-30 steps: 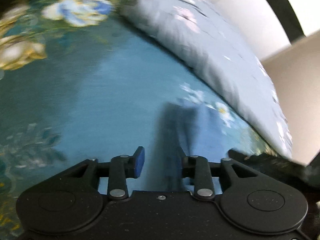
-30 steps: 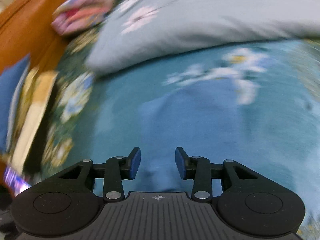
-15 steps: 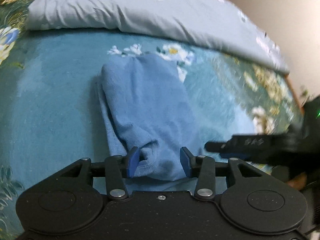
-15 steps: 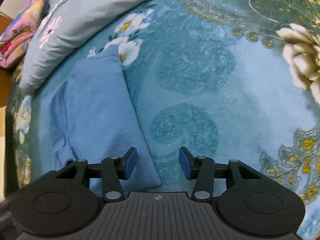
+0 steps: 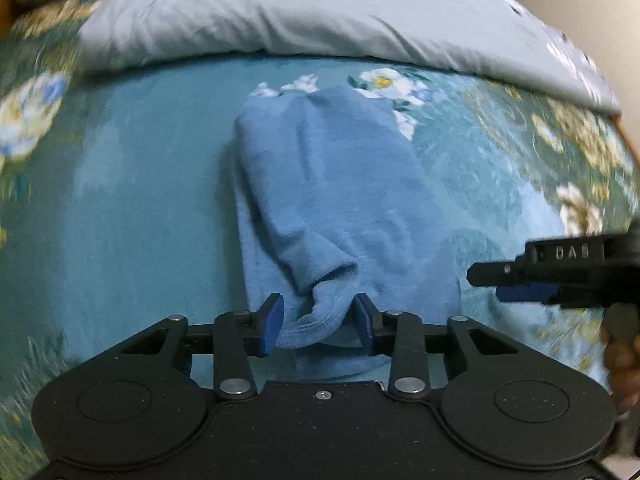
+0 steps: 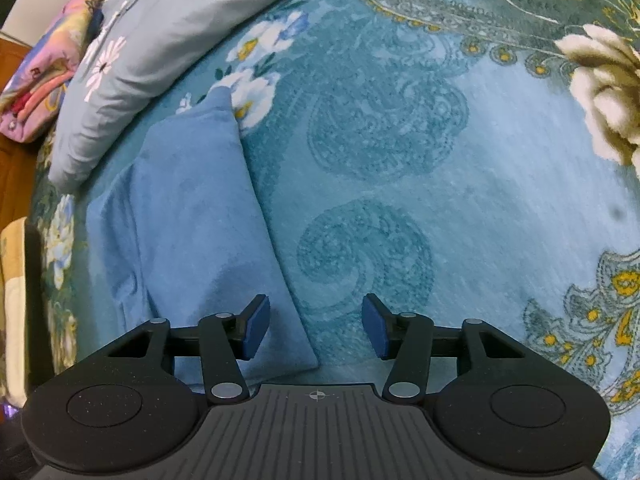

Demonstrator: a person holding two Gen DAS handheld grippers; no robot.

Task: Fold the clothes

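- Over the last second both views have steadied: what was a blur of bedspread is now a clear look at the blue garment (image 5: 332, 200), lying in a long, narrow strip on the teal floral bedspread (image 5: 132, 208), its far end just short of the grey pillow (image 5: 304, 16).
- In the last half second the left view has shifted only a little, and the right gripper (image 6: 316, 326) has stayed over the garment's near right corner. I read that as both tools settling on the near end, not travelling.
- The garment already lies doubled lengthwise, with a rolled sleeve or cuff (image 5: 320, 280) resting on top at the near end. That would fit a fold under way as well as a fold just laid down; these pictures do not settle which.
- The left gripper (image 5: 319, 326) has its jaws released, and the cuff's hem sits right between the blue pads (image 5: 270, 324), apparently unpinched, though the cloth hides where it meets the right pad.
- The right gripper's jaws are spread wide and hold nothing. The left pad hangs over the garment's near right corner (image 6: 296, 352); the right pad is over bare bedspread.
- In the left view the right gripper enters from the right, near the garment's right edge.
- A pink folded item (image 6: 44, 80) lies far left beyond the pillow.
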